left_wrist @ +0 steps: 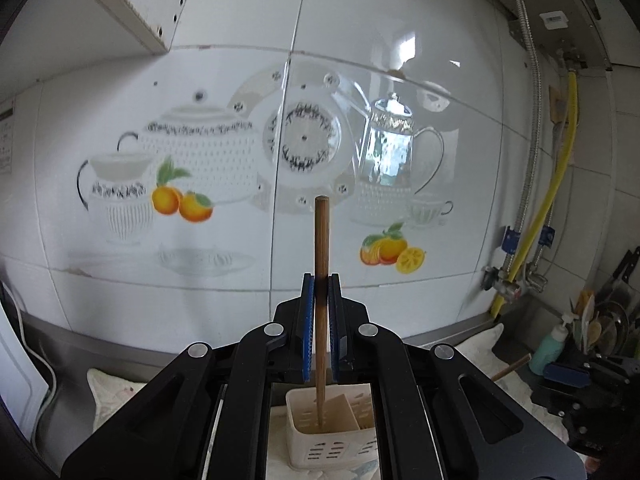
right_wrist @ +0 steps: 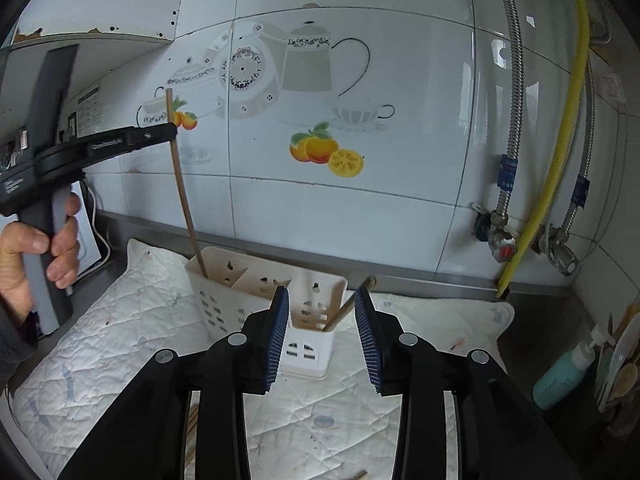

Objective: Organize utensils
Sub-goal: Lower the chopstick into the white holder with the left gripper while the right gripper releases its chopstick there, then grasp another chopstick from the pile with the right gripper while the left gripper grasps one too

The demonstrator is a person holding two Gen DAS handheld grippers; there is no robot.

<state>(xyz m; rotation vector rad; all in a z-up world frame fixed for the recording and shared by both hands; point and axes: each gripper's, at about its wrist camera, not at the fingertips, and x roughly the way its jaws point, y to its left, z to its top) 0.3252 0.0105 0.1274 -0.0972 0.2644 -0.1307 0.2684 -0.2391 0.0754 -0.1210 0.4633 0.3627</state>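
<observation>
My left gripper [left_wrist: 320, 280] is shut on a wooden chopstick [left_wrist: 321, 240] held upright, its lower end inside the left compartment of a white slotted utensil caddy [left_wrist: 332, 436]. In the right wrist view the left gripper [right_wrist: 170, 134] holds that chopstick [right_wrist: 184, 200] over the caddy [right_wrist: 224, 300]. My right gripper [right_wrist: 322, 304] is open and empty, just in front of the caddy. A second chopstick [right_wrist: 348, 306] leans in the caddy's right compartment.
The caddy stands on a white quilted mat [right_wrist: 120, 320] against a tiled wall. Gas pipes and a yellow hose [right_wrist: 560, 140] run at the right. A teal soap bottle [right_wrist: 564, 372] and utensil rack stand far right. More chopsticks [right_wrist: 192, 432] lie on the mat near me.
</observation>
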